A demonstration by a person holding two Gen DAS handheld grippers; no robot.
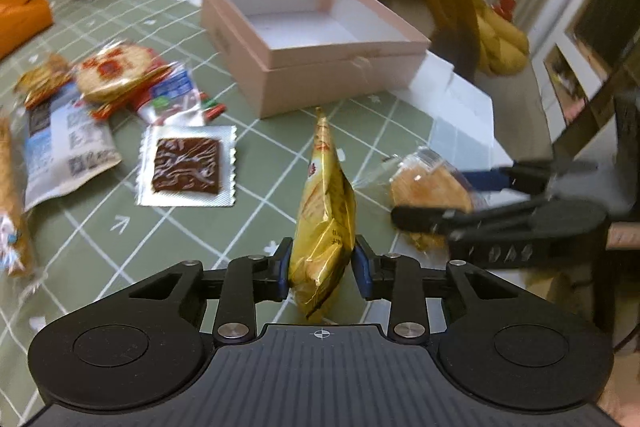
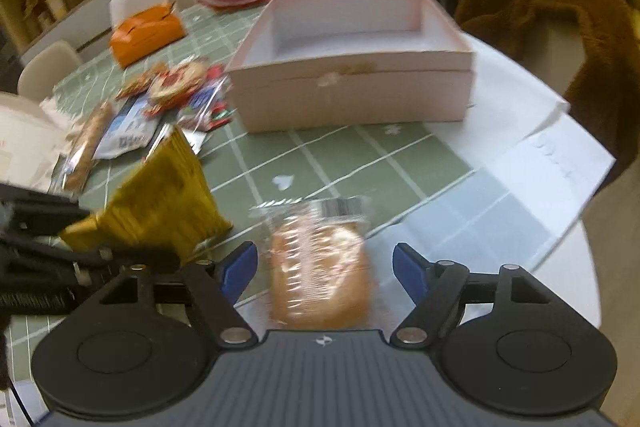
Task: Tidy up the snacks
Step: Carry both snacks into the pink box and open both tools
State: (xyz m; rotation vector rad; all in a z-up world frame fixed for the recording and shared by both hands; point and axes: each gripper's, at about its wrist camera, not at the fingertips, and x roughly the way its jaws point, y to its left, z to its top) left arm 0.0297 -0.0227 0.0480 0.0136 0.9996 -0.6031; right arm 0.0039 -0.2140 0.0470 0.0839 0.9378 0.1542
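Left wrist: left hand-held gripper [image 1: 322, 263] angled down, clamping gold packet [image 1: 325, 215]; right hand-held gripper [image 2: 325, 269] spread around bun [image 2: 320, 275].

No words can be read. The gold snack bag [image 1: 324, 211] has red print, and the white and blue packet [image 1: 66, 151] has square codes, but all of it is too blurry.

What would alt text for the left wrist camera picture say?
The left claw pinches a gold snack packet upright above a green checked tablecloth. Beyond it stands an empty pink box, with more wrapped snacks scattered to the left, and the right claw around a wrapped pastry.
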